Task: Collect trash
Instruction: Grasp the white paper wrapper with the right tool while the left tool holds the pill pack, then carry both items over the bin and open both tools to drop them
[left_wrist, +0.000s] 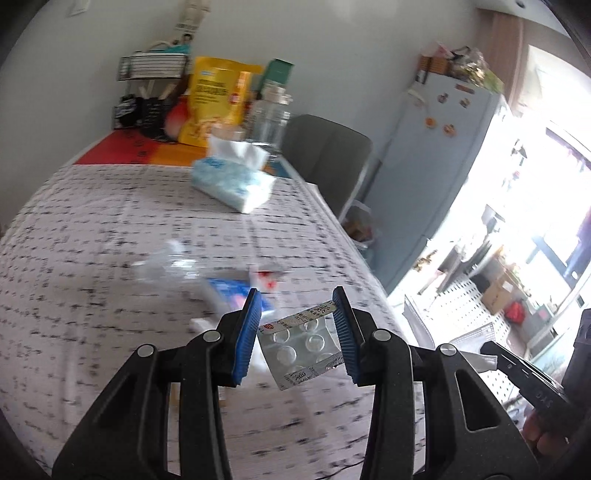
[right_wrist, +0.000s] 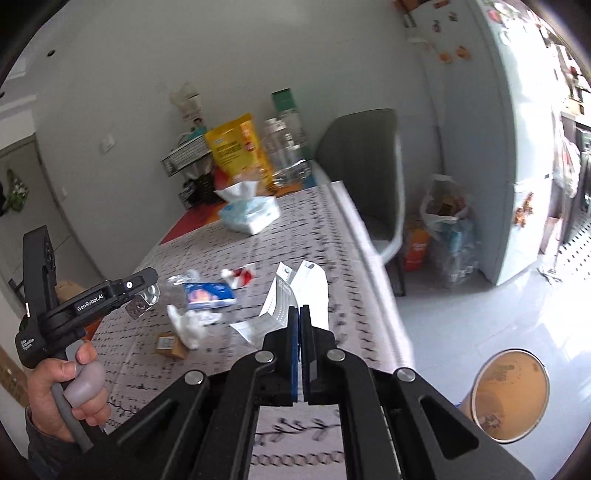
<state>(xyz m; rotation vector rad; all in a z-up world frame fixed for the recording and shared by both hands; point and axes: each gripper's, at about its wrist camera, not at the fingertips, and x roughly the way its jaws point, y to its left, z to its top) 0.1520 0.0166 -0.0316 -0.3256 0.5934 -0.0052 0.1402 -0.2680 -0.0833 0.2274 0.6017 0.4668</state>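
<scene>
My left gripper (left_wrist: 301, 334) is shut on an empty silver pill blister pack (left_wrist: 301, 343), held above the patterned tablecloth (left_wrist: 110, 221); it also shows in the right wrist view (right_wrist: 142, 297). My right gripper (right_wrist: 299, 314) is shut on white paper wrappers (right_wrist: 295, 299), held over the table's right edge. Loose trash lies on the table: a blue packet (right_wrist: 208, 295), a red-and-white wrapper (right_wrist: 240, 275), crumpled white tissue (right_wrist: 188, 325), clear plastic (right_wrist: 181, 278) and a small brown box (right_wrist: 168, 343).
A tissue pack (right_wrist: 249, 214), a yellow snack bag (right_wrist: 236, 147), a clear jar (right_wrist: 284, 147) and a black rack (left_wrist: 147, 96) stand at the table's far end. A grey chair (right_wrist: 364, 166), a full trash bag (right_wrist: 448, 229), a fridge (right_wrist: 480, 129) and a brown bin (right_wrist: 508, 395) are to the right.
</scene>
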